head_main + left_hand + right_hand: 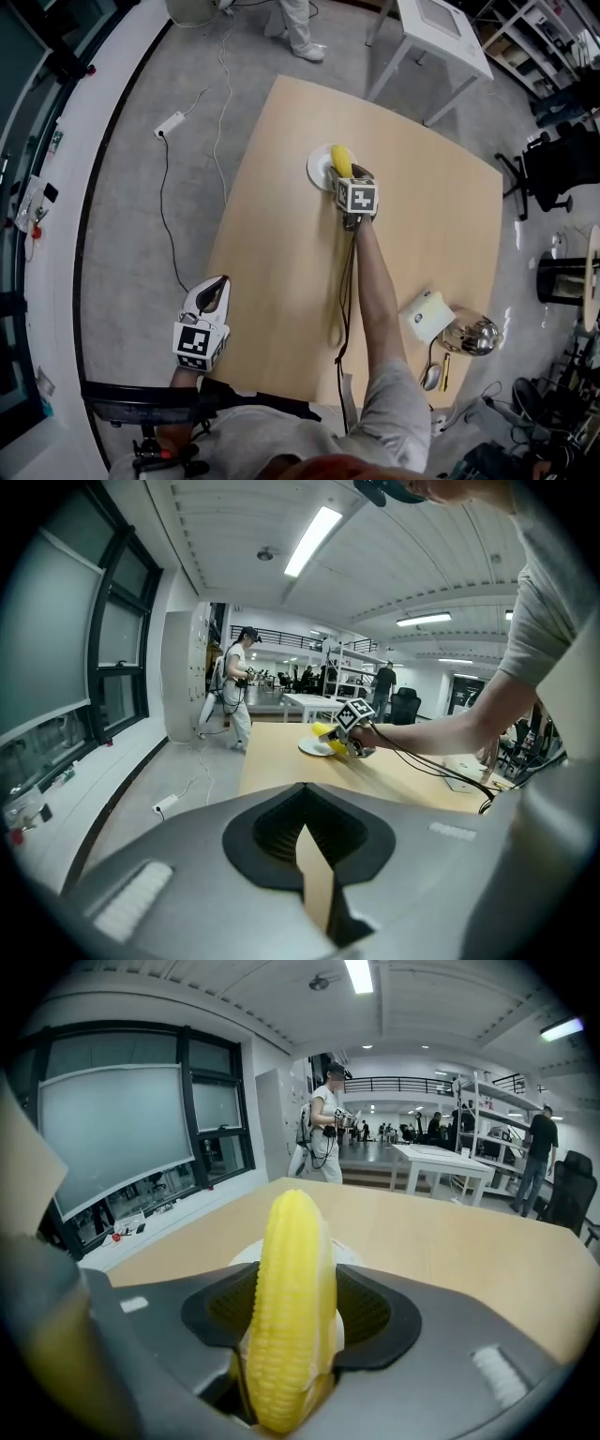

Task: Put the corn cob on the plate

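R gripper [346, 176] was pinching the yellow ribbed corn cob [292, 1307], held over the small round white plate [318, 170] just ahead of its jaws. Step: placing, prob. nearly done. Next move needs lowering + a gentle release so the cob won't roll off. L gripper [212, 296] sat idle, jaws pressed together, empty. Cob-plate contact unclear; plate mostly hidden behind cob.

I count one corn cob [341, 160], one plate [318, 170], one left gripper [217, 284], one right gripper [350, 176], one wooden table [281, 272], one white table [441, 33], one spoon [430, 374], one power strip [170, 123].
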Action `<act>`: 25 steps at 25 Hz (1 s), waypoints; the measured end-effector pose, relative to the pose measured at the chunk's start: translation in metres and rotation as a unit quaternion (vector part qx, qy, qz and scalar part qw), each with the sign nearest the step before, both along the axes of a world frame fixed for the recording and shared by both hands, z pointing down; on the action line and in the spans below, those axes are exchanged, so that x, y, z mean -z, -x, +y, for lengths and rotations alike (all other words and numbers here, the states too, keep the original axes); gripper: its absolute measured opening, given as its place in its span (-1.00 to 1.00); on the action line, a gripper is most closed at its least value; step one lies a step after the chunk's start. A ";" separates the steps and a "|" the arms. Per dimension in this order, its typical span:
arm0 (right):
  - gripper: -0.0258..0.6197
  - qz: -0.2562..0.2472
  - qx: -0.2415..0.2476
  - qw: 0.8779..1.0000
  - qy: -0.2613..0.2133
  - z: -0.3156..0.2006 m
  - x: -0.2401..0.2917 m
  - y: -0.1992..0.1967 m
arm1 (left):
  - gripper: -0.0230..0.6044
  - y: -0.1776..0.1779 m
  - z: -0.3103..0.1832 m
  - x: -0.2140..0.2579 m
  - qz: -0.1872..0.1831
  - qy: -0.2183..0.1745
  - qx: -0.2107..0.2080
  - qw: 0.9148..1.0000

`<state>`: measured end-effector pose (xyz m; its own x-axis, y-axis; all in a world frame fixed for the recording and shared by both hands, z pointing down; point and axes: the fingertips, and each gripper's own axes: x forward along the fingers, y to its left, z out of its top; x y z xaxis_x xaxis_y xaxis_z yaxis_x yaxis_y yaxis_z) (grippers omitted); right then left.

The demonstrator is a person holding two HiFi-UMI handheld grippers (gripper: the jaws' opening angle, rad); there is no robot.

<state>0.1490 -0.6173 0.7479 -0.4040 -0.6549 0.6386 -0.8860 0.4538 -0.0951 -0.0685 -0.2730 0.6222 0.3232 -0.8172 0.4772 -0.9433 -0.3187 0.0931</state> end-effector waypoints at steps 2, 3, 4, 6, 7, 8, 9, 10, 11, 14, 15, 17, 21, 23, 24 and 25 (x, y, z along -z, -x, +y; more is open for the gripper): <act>-0.15 0.011 0.003 1.000 0.004 -0.005 -0.002 0.001 | -0.86 0.001 0.001 -0.002 0.001 0.001 0.000 1.000; -0.15 0.016 0.006 1.000 0.007 -0.007 -0.002 0.003 | -0.86 0.002 0.001 -0.003 0.001 0.002 0.001 1.000; -0.15 0.018 0.009 1.000 0.009 -0.009 -0.003 0.005 | -0.86 0.003 0.001 -0.004 0.001 0.003 0.002 1.000; -0.15 0.021 0.016 1.000 0.010 -0.011 -0.004 0.008 | -0.86 0.003 0.001 -0.004 0.003 0.003 0.003 1.000; -0.15 0.024 0.018 1.000 0.010 -0.012 -0.004 0.008 | -0.86 0.003 0.001 -0.005 0.003 0.003 0.002 1.000; -0.15 0.028 0.018 0.999 0.011 -0.013 -0.004 0.008 | -0.86 0.003 0.001 -0.005 0.003 0.002 0.002 1.000; -0.15 0.031 0.019 0.999 0.012 -0.014 -0.005 0.008 | -0.86 0.002 0.000 -0.005 0.003 0.002 0.001 1.000; -0.15 0.036 0.021 0.999 0.013 -0.014 -0.006 0.009 | -0.86 0.002 0.000 -0.005 0.003 0.002 0.001 1.000; -0.15 0.041 0.022 0.999 0.015 -0.014 -0.006 0.009 | -0.86 0.002 0.000 -0.004 0.003 0.002 0.000 1.000; -0.15 0.054 0.021 0.998 0.019 -0.012 -0.008 0.009 | -0.86 0.003 -0.001 -0.005 0.003 0.001 0.002 1.000; -0.15 0.060 0.019 0.998 0.020 -0.012 -0.010 0.007 | -0.86 0.003 -0.001 -0.005 0.004 0.001 0.003 1.000; -0.15 0.074 0.020 0.997 0.014 -0.014 -0.015 0.005 | -0.86 0.004 0.000 -0.005 0.004 0.001 0.004 1.000; -0.14 0.071 0.008 0.997 0.018 -0.015 -0.021 0.004 | -0.86 0.005 -0.001 -0.001 0.004 -0.002 0.009 1.000; -0.14 0.078 0.006 0.997 0.008 -0.019 -0.019 0.002 | -0.86 0.006 -0.001 0.001 0.004 -0.004 0.010 1.000; -0.14 0.080 0.008 0.997 0.005 -0.020 -0.018 0.003 | -0.86 0.006 -0.001 0.000 0.004 -0.004 0.010 1.000; -0.14 0.079 0.007 0.997 0.005 -0.020 -0.017 0.003 | -0.86 0.006 0.000 -0.001 0.003 -0.004 0.009 1.000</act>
<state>0.1463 -0.6369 0.7653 -0.3070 -0.6431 0.7016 -0.8835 0.4666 0.0412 -0.0740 -0.2729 0.6232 0.3119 -0.8265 0.4687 -0.9481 -0.3028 0.0969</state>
